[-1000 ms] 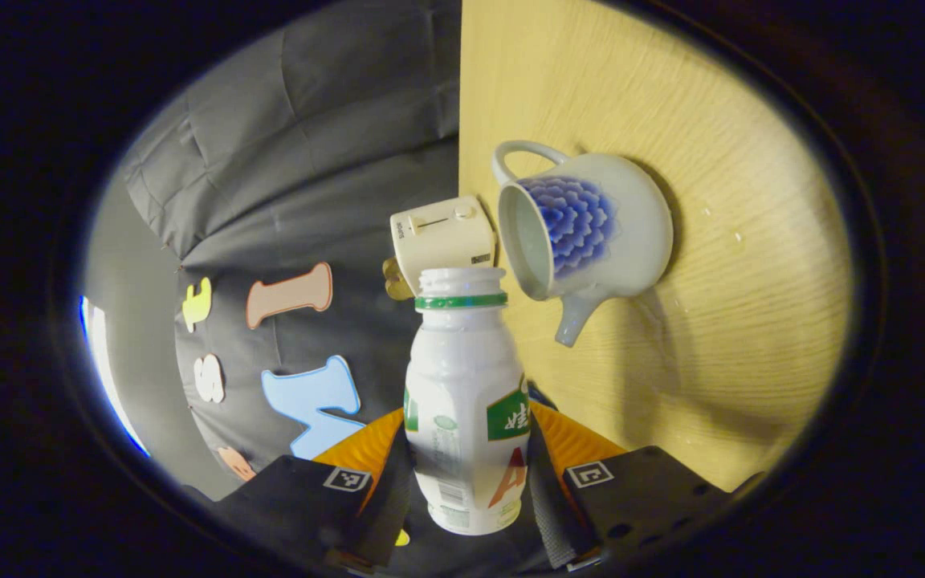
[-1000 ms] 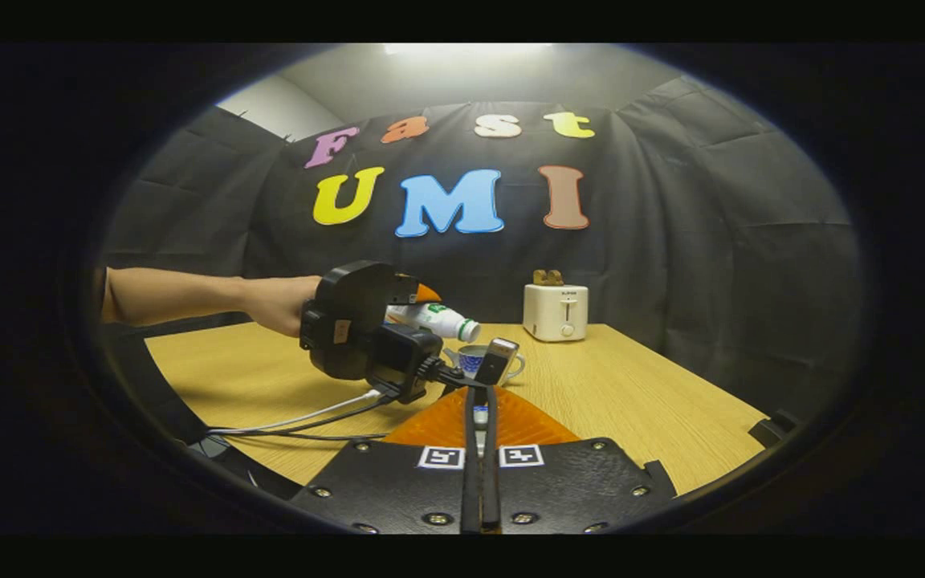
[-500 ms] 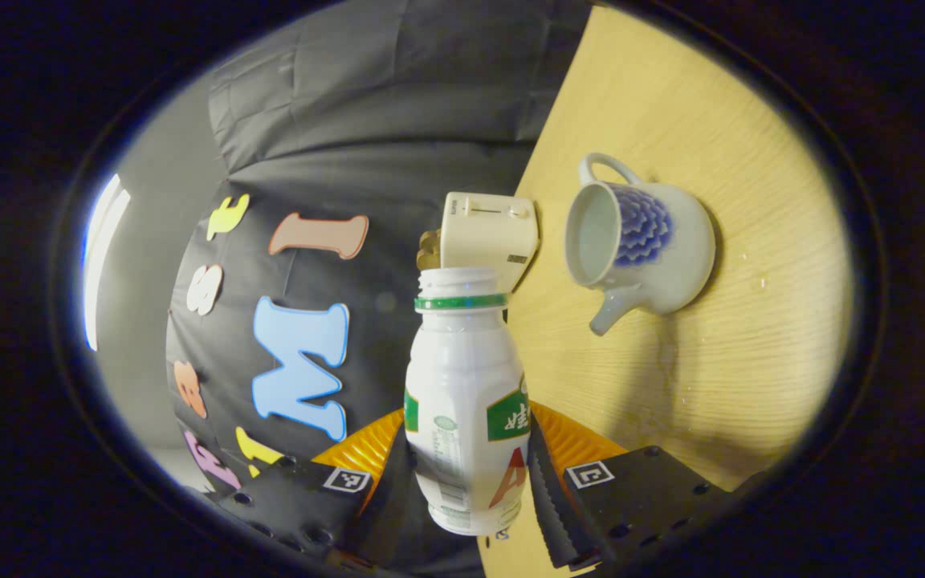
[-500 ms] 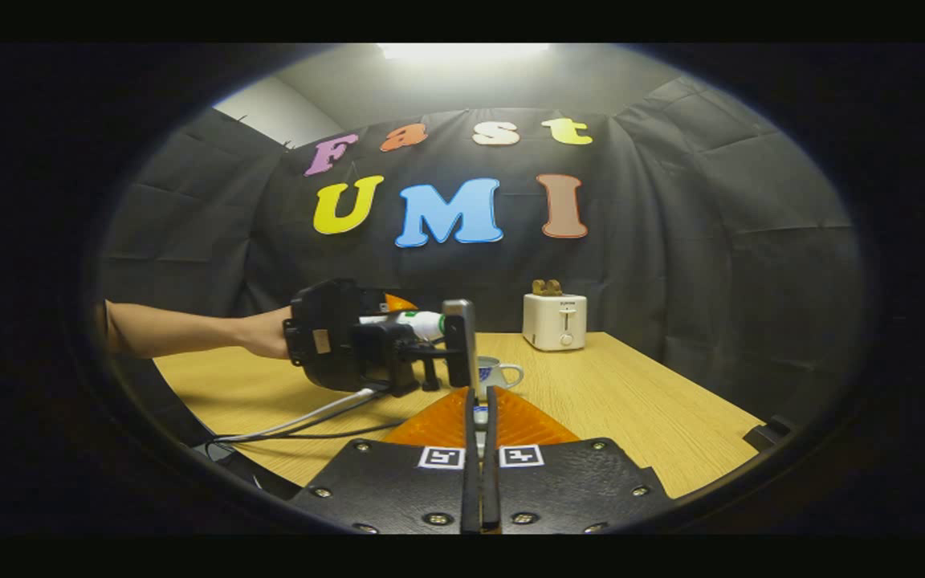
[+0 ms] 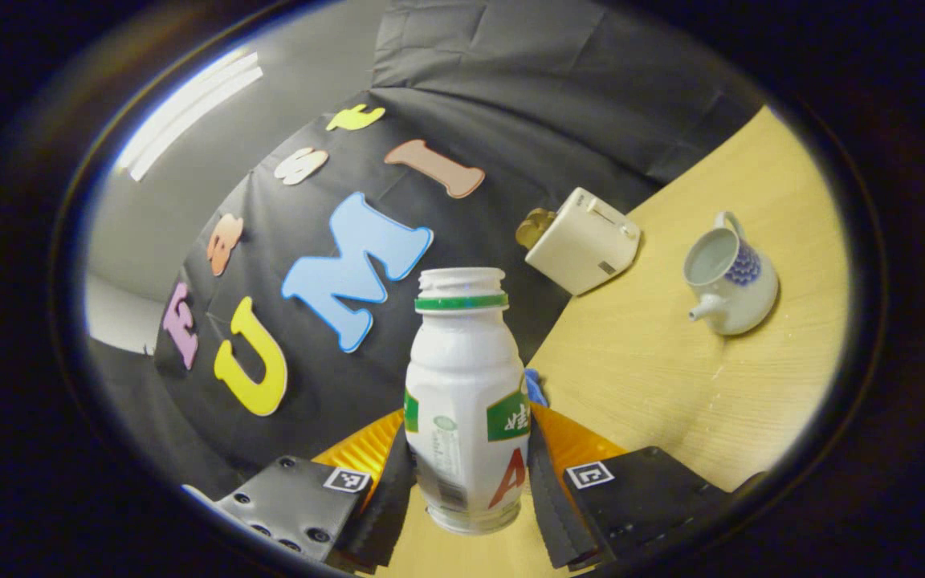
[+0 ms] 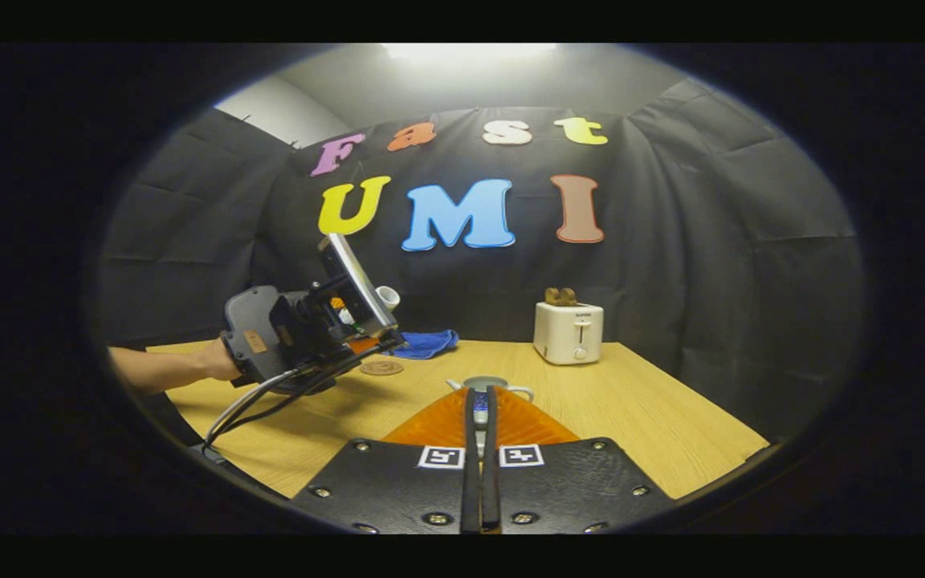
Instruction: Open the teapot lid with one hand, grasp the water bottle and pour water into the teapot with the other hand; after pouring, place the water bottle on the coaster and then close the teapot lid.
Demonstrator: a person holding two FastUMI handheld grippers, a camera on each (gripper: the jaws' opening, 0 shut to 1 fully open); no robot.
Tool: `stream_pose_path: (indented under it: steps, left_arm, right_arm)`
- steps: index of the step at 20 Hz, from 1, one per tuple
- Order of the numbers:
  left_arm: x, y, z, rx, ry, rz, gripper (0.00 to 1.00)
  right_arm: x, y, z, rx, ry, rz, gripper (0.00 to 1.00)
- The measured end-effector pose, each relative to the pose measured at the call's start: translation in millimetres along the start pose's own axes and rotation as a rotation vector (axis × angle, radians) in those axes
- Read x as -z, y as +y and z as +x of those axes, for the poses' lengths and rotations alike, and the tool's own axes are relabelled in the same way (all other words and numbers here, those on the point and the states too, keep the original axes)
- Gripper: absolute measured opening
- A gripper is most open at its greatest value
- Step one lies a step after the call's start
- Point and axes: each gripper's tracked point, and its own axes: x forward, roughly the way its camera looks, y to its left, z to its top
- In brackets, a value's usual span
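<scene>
A white water bottle (image 5: 462,401) with a green neck ring and no cap stands between my left gripper's fingers; the left gripper (image 5: 466,453) is shut on its lower body. In the right gripper view, that gripper (image 6: 294,333) is held by a hand up at the left, the bottle's mouth (image 6: 387,296) pointing up and right. The white teapot (image 5: 731,277) with a blue pattern stands on the table with its top uncovered. My right gripper (image 6: 478,413) hovers just before the teapot (image 6: 488,384), shut on a small white-and-blue piece, the teapot lid's knob (image 6: 478,412). A round brown coaster (image 6: 381,368) lies beyond the left gripper.
A white toaster (image 6: 567,333) with toast stands at the back of the wooden table (image 6: 655,417); it is also seen as the toaster (image 5: 583,241). A blue cloth (image 6: 426,343) lies by the coaster. Cables trail from the left gripper toward the table's left edge.
My left gripper has turned the bottle from tipped over the teapot back toward upright and has drawn away to the left. The right gripper stays shut near the teapot.
</scene>
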Motion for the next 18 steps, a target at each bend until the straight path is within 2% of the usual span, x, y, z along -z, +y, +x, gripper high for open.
stream_pose_path:
  steps: [6,7,8,11,16,18]
  left_arm:
    - [23.9,21.7,-2.9,-0.006,0.034,-0.211,0.79]
    - [27.7,26.6,-4.4,-0.005,0.042,-0.248,0.74]
    - [33.8,31.2,-4.8,-0.001,0.055,-0.288,0.79]
    - [48.4,43.5,-11.1,-0.009,0.080,-0.430,0.74]
    - [57.6,54.0,-14.6,-0.002,0.101,-0.580,0.79]
    - [58.4,57.4,-11.8,0.005,0.110,-0.641,0.69]
  right_arm:
    - [-10.3,21.2,54.2,-0.067,0.006,-0.019,0.01]
    - [-9.3,20.8,62.6,-0.066,0.009,-0.017,0.01]
    - [-7.6,18.1,71.5,-0.061,0.014,-0.018,0.01]
    - [-3.9,8.2,95.7,-0.051,0.022,0.003,0.01]
    - [14.7,-17.8,137.9,0.013,0.045,0.017,0.01]
    - [27.3,-19.2,150.0,0.016,0.081,0.027,0.00]
